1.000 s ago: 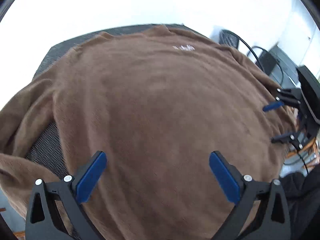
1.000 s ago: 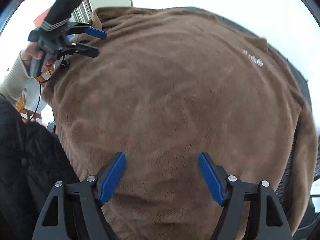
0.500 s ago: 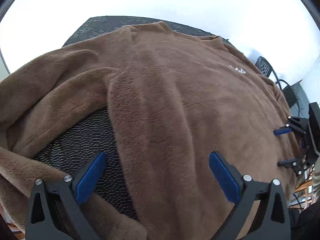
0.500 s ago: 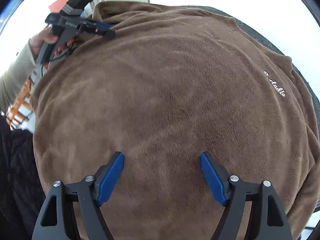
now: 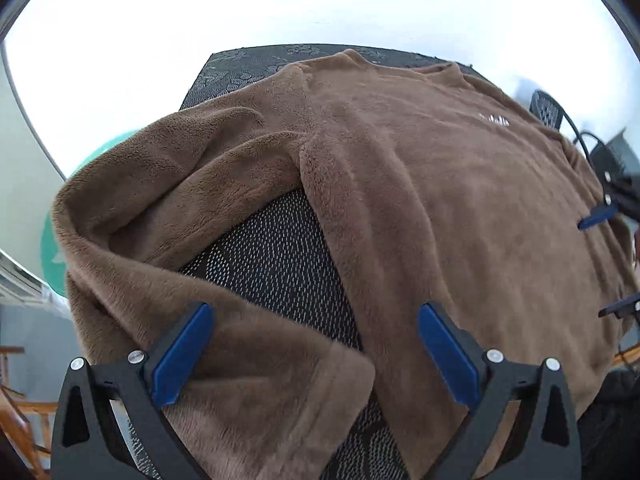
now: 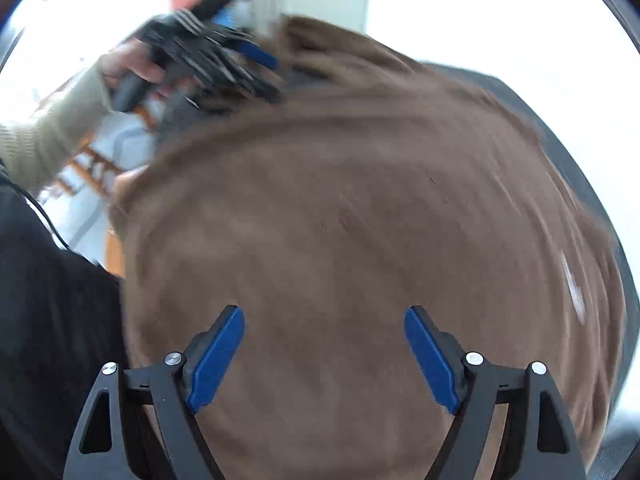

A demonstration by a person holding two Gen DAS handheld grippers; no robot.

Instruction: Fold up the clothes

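Spanning sleeve edge [image 5: 280, 360] — left gripper [image 5: 312, 354]

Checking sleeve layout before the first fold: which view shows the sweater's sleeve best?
The left wrist view: the sleeve lies bent beside the brown sweater, cuff between the open left gripper fingers. The right wrist view is motion-blurred and shows mostly the sweater's body.

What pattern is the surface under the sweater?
Black mat with fine white dashes under the brown fleece sweater; clearest in the left wrist view.
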